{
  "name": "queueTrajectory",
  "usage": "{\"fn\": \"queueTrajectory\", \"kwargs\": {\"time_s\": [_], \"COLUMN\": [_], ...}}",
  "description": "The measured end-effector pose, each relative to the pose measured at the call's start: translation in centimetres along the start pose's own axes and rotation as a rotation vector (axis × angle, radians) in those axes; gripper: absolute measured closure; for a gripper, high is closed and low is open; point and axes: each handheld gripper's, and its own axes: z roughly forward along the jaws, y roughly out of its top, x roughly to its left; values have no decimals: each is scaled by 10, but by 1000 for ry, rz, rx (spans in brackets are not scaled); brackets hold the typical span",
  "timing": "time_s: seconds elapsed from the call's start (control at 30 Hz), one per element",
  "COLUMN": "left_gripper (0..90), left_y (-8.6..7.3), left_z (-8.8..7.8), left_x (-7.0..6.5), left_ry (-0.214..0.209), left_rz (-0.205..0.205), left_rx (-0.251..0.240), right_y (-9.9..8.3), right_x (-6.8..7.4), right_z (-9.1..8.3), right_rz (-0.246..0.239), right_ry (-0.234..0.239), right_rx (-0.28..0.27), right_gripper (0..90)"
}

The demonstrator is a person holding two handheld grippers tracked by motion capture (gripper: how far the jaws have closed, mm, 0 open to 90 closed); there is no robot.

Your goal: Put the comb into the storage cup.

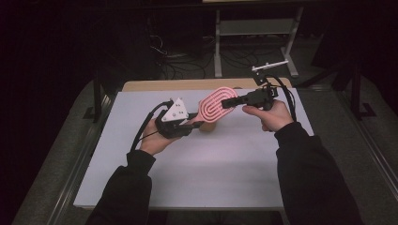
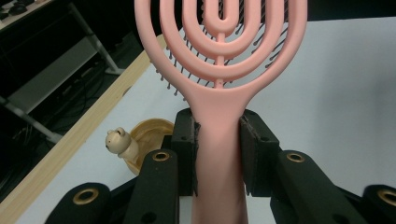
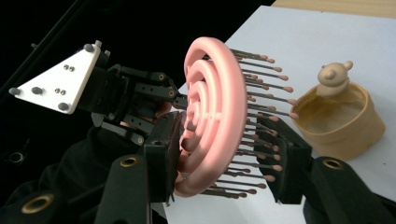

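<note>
The brush (image 1: 213, 104) is held in the air above the white table (image 1: 197, 173), between the two grippers. In the high view its long axis runs from the handle at lower left, at the left gripper (image 1: 187, 123), up and to the right to the looped head, at the right gripper (image 1: 226, 102). The left gripper's (image 2: 218, 154) pads pinch the handle from both sides just below the head, so that in the left gripper view the brush (image 2: 219, 93) points straight up along the jaws, its smooth ringed back to the camera and the bristles on the far side. In the right gripper view the head (image 3: 212, 116) stands edge-on between the right gripper's (image 3: 224, 154) jaws: one pad lies against the ringed back, the other meets the bristle tips, pinching the head across its thickness. The bristles point toward the small tan cup (image 3: 338, 121) with a bear figure on its rim, which stands on the table beyond the brush, near the wooden far edge (image 1: 187, 85).
</note>
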Motion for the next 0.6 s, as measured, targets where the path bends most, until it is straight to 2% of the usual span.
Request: {"fn": "queueTrajectory", "kwargs": {"time_s": [0.33,0.5,0.6], "left_gripper": [710,715,717], "left_y": [-2,-2,-1], "left_z": [4,3,0], "left_x": [1,1,1], "left_ry": [3,-6,-12], "left_rz": [-10,-21,-38], "left_rx": [13,8,-17], "right_y": [8,12,17], "right_x": [13,25,37], "right_z": [3,7,5], "right_rz": [14,-18,-40], "right_ry": [-17,-17,-27], "right_rx": [29,49,50], "right_gripper": [593,615,620]}}
